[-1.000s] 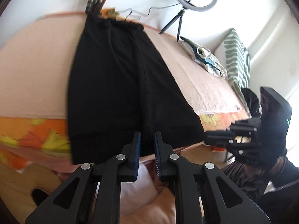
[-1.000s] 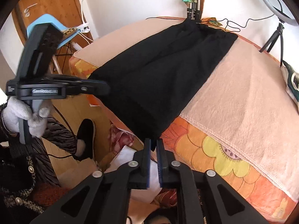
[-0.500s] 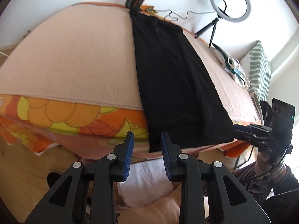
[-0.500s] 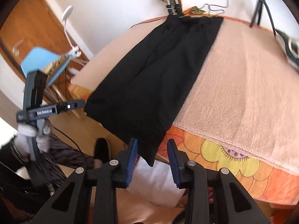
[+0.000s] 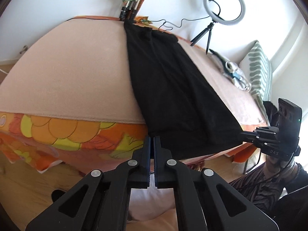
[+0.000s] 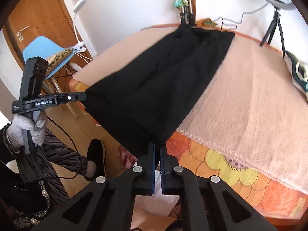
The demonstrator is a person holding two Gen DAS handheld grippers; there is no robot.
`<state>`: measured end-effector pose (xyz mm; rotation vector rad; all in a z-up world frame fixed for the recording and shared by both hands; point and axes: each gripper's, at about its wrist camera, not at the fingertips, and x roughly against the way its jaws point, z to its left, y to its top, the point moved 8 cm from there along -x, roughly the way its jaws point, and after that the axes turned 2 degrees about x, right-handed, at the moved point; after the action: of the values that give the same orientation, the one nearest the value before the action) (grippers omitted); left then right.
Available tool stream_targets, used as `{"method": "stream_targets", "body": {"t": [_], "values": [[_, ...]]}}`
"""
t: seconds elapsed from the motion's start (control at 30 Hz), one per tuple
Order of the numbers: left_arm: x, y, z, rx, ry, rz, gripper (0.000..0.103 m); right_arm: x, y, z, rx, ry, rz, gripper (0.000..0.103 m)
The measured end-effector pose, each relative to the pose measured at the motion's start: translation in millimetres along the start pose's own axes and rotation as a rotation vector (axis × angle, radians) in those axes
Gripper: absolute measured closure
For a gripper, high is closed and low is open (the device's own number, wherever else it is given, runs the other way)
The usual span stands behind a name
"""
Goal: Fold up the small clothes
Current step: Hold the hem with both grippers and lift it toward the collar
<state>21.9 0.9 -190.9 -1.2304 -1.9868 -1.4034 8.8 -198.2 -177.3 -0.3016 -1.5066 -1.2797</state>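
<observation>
A black garment (image 5: 173, 88) lies stretched along the pink blanket (image 5: 73, 73) on the bed, its waistband at the far edge and its hem over the near edge. My left gripper (image 5: 153, 140) is shut on the hem's left corner. My right gripper (image 6: 157, 147) is shut on the hem's right corner; the garment (image 6: 157, 88) spreads away from it. Each gripper also shows in the other's view, the right one (image 5: 244, 133) and the left one (image 6: 84, 96), both pinching the hem.
A ring light on a tripod (image 5: 223, 5) stands at the bed's far edge. A striped pillow (image 5: 259, 69) and a small cloth heap (image 5: 234, 75) lie at the right. A blue chair (image 6: 48, 53) and a wooden door (image 6: 30, 25) stand at the left. An orange flowered sheet (image 5: 67, 130) hangs over the near edge.
Both grippers were open half a second ago just short of the hem. Now both have closed on the hem's two corners, and the hem is pulled taut between them.
</observation>
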Motion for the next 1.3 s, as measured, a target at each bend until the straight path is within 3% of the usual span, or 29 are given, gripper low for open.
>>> {"method": "stream_targets", "body": {"t": [0.1, 0.2, 0.23, 0.27, 0.4, 0.5, 0.67, 0.97, 1.3], "values": [[-5.6, -5.1, -1.8, -0.001, -0.021, 0.031, 0.102, -13.9, -6.3, 0.8, -0.024, 0.047, 0.055, 0.1], [-5.5, -2.9, -5.9, -0.023, -0.017, 0.027, 0.102, -11.7, -4.9, -2.6, -0.059, 0.079, 0.054, 0.092], [-5.1, -1.9, -6.4, -0.023, -0.016, 0.025, 0.102, -11.0, -5.7, -5.9, -0.089, 0.104, 0.059, 0.077], [-4.6, -0.7, -6.7, -0.022, -0.017, 0.024, 0.102, -9.6, -5.9, -8.4, -0.116, 0.127, 0.058, 0.069], [-1.2, 2.6, -5.3, -0.024, -0.02, 0.019, 0.102, -7.5, -9.6, -14.8, -0.194, 0.198, 0.069, 0.068], [-1.8, 3.8, -9.5, -0.045, -0.016, 0.019, 0.102, -8.6, -11.8, -20.4, -0.244, 0.229, 0.069, 0.071], [-1.4, 6.7, -13.2, -0.056, -0.024, 0.021, 0.102, -16.2, -12.0, -17.7, -0.223, 0.212, 0.079, 0.1], [13.6, 37.1, -18.1, -0.026, -0.08, -0.024, 0.102, 4.9, 10.3, -33.4, -0.362, 0.331, -0.005, 0.101], [-2.5, 108.6, -17.8, -0.026, -0.092, -0.083, 0.102, 11.4, 67.4, -68.2, -0.416, 0.301, -0.099, 0.101]]}}
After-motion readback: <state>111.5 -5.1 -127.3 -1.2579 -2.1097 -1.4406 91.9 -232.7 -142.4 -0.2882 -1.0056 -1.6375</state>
